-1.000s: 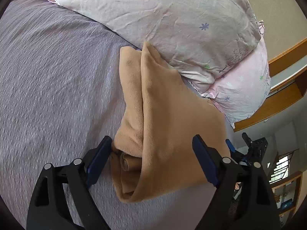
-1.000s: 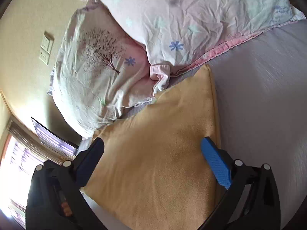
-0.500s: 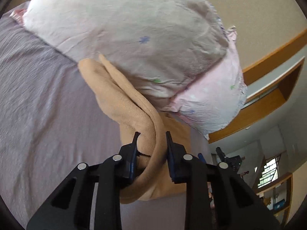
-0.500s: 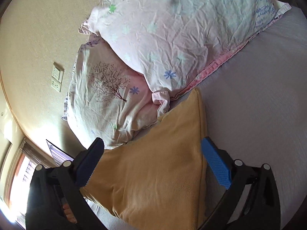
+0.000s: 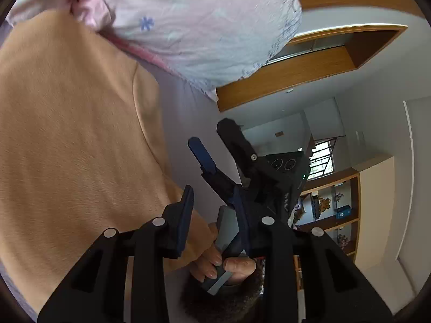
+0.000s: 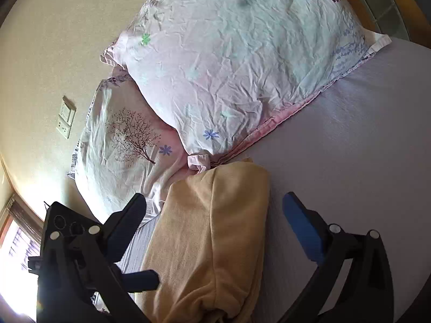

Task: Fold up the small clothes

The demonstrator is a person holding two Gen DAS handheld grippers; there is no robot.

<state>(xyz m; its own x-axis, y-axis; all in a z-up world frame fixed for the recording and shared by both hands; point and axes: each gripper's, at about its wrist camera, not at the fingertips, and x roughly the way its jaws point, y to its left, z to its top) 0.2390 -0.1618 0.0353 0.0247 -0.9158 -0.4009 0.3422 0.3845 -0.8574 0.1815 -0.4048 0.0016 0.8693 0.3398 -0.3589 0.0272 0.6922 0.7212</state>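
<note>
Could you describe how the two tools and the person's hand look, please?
Both are black plastic frames with triangular cut-outs and round silver screw heads. The left tool and the right tool carry flat blue pads on their fingers. The bare hand grips a grey handle; its nails are short. No cables are visible.

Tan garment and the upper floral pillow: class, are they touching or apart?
Touching. The right wrist view shows the tan garment with its far corner pressed against the pink hem of the upper floral pillow, no sheet between.
</note>
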